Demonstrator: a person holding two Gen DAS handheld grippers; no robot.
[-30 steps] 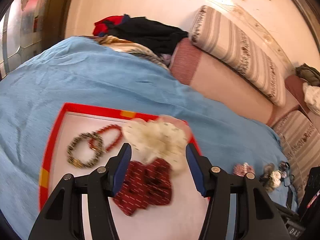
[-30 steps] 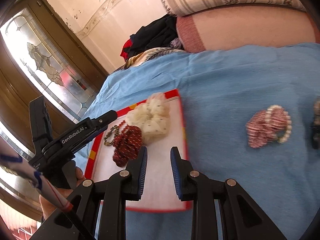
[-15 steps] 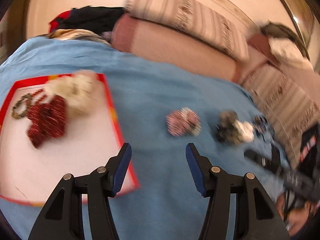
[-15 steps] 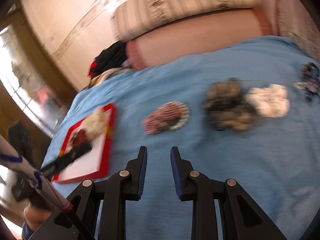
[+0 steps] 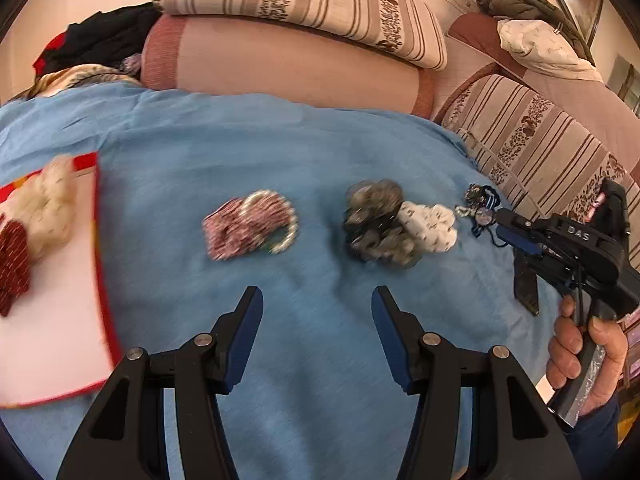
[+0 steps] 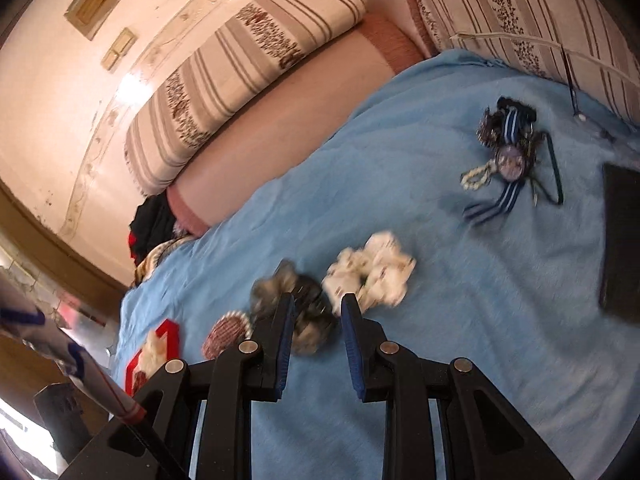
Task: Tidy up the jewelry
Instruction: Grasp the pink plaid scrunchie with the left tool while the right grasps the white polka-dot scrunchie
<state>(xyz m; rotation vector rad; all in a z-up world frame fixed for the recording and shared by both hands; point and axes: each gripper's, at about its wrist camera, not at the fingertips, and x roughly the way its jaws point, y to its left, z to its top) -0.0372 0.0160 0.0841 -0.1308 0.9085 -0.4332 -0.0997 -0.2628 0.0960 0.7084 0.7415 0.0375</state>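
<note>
Swung away from red tray [image 5: 105, 312] toward loose scrunchies [image 5: 378, 222] on blue cloth [image 5: 320, 140]; left gripper [image 5: 317, 308] half-wide, right gripper [image 6: 316, 316] narrow, both empty — next pickup pending.

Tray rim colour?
Red, with a yellow patch, around a white base; the tray shows best in the left wrist view.

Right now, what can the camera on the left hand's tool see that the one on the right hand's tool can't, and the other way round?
Only the left wrist view shows the person's hand gripping the other tool, and most of the white tray with its red rim. Only the right wrist view shows the flat dark object lying at the right edge of the blue sheet. Both show the pink striped scrunchie, the grey scrunchie, the white scrunchie and the blue-ribbon jewelry pile, all on the sheet, none between any fingers.
</note>
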